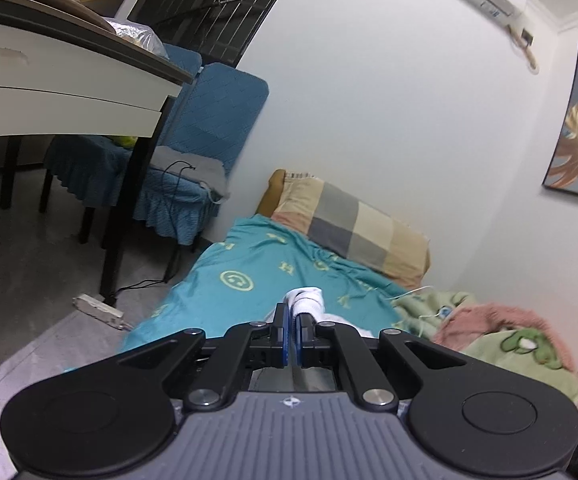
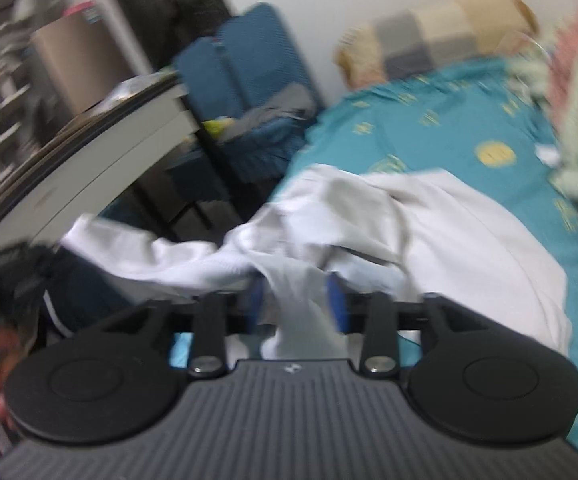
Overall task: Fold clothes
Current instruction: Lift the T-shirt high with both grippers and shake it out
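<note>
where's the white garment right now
The white garment lies on the teal bedsheet in the right wrist view, one bunched part between the right gripper fingers. The left gripper pinches another part.

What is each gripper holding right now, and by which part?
Both hold the white garment. The left gripper is shut on a bunched bit of its edge. The right gripper has a gathered fold between its fingers; which part is unclear in the blur.
</note>
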### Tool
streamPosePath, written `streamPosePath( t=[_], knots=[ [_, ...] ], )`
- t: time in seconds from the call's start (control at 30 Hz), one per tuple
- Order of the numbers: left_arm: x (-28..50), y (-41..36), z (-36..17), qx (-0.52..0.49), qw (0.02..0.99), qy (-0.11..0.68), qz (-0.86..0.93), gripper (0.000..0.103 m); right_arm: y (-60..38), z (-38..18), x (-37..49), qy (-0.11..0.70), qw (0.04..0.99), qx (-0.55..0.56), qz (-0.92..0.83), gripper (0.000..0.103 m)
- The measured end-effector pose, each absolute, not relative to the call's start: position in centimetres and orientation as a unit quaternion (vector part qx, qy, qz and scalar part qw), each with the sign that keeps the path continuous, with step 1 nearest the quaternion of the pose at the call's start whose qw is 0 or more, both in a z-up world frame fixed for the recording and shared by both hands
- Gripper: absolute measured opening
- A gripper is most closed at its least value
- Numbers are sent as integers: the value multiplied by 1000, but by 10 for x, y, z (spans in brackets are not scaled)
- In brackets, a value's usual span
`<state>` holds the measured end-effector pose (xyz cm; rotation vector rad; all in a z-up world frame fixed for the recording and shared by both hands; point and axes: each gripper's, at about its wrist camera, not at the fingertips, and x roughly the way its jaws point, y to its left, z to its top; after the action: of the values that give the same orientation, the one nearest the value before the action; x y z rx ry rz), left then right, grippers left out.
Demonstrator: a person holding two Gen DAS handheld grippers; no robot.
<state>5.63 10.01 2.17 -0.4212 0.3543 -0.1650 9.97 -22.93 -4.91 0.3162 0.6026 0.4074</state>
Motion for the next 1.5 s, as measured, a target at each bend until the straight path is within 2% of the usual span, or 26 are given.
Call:
streamPosePath(
  t=[0.07,0.1,0.3,0.5,0.73,0.9,1.0,1.03,1.1,1.13,1.17,1.33,1.5],
  knots=[
    [54,103,22,-209,958,172,-91,3,-214,-45,93,282,927,118,216,55],
    [53,103,23,-209,958,171,-95,3,-207,-43,90,275,929,100,225,56],
    [49,94,21,-197,960,163,-116,3,-152,-38,65,235,940,-23,246,55],
    [45,82,19,-185,963,155,-122,3,-103,-43,63,193,960,-125,156,55],
    [44,95,13,-235,958,154,-51,3,-159,-45,79,236,971,-18,-29,55],
    [44,92,14,-232,960,149,-39,3,-206,-57,76,324,939,102,-50,57],
    [42,81,14,-205,967,144,-35,3,-208,-60,70,309,942,107,-74,57],
    [43,77,13,-198,969,143,-33,3,-203,-57,65,285,950,92,-87,56],
    [44,71,12,-188,971,144,-32,3,-199,-48,63,248,961,76,-97,38],
    [45,69,11,-184,972,144,-32,3,-198,-44,63,234,965,76,-94,21],
    [46,67,11,-181,972,143,-31,3,-198,-40,64,221,968,76,-90,10],
    [48,69,38,-186,975,115,-31,3,-200,4,62,151,983,70,-72,6],
    [33,56,122,-169,983,39,-54,2,-210,96,36,54,994,59,-70,6]
  ],
)
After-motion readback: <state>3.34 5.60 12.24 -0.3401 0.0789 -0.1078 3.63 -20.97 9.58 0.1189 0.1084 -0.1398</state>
